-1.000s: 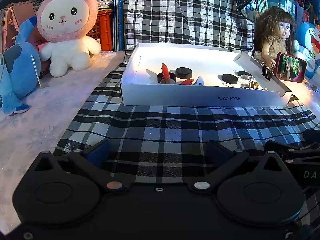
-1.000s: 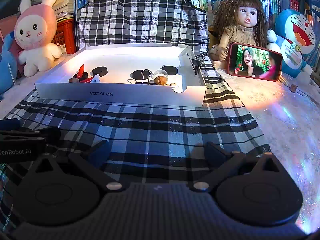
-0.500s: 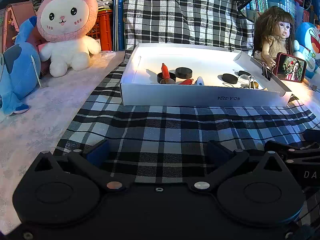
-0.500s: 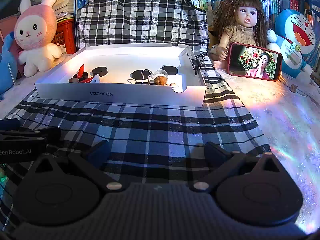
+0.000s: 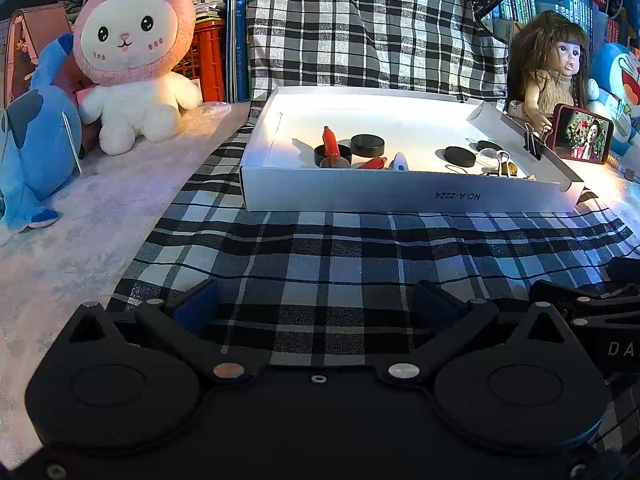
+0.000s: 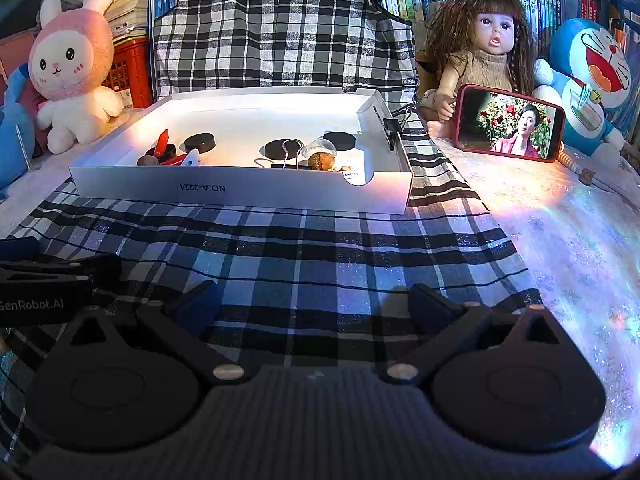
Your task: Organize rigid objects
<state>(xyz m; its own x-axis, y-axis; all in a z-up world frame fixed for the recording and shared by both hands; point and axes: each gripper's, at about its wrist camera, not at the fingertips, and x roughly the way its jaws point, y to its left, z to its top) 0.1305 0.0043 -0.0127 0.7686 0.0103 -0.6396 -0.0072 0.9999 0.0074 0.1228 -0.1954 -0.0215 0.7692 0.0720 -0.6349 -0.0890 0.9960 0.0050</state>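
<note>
Both claws rest low over the checked cloth (image 5: pixel 320 264), near side of the desk: the left claw (image 5: pixel 316 304) and right claw (image 6: pixel 314 300) each stand released, fingers spread wide with nothing between them. Farther back sits the white box (image 5: pixel 400 196). Inside it, at the left, a red piece (image 5: pixel 330 141) leans in a black cup (image 5: pixel 333 155) beside a black disc (image 5: pixel 367 145); toward the right lie another disc (image 6: pixel 280 148) and a binder clip (image 6: pixel 289 156).

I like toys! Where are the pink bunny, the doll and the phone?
pink bunny (image 5: pixel 128 36), left wrist view, face.
doll (image 6: pixel 494 66), right wrist view, sweater.
phone (image 6: pixel 510 126), right wrist view, screen.
</note>
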